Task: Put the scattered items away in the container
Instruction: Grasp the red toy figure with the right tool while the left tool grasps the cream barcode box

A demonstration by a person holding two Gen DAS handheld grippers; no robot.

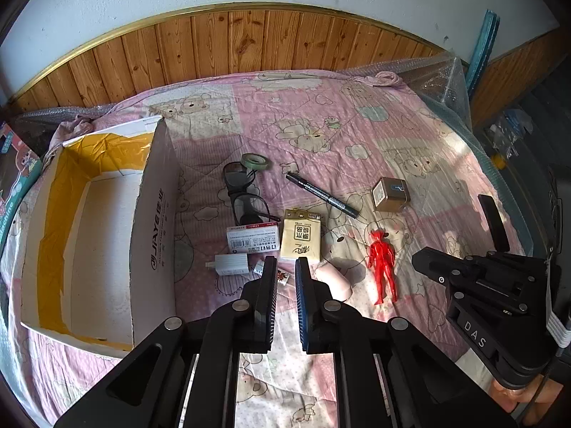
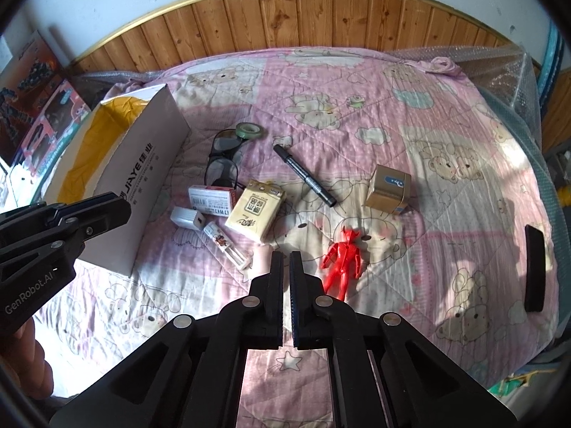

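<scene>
An open white cardboard box (image 1: 157, 214) lined with yellow tape lies at the left on the pink quilt. Scattered to its right are black glasses (image 1: 246, 196), a green tape roll (image 1: 255, 161), a black marker (image 1: 321, 194), a gold box (image 1: 390, 194), a red figure (image 1: 382, 264), a tissue pack (image 1: 301, 235), a staples box (image 1: 253, 237), a white charger (image 1: 230, 264) and a small tube (image 2: 225, 246). A pink object (image 1: 333, 281) is partly hidden by my fingers. My left gripper (image 1: 286, 262) hovers near the charger, nearly shut and empty. My right gripper (image 2: 286, 255) is shut and empty, just left of the red figure (image 2: 340, 260).
A black flat object (image 2: 535, 267) lies near the quilt's right edge. Wooden wall panelling (image 1: 249, 42) runs behind the bed. Toy boxes (image 2: 46, 114) stand at the left. Bubble wrap (image 1: 446, 82) covers the far right corner.
</scene>
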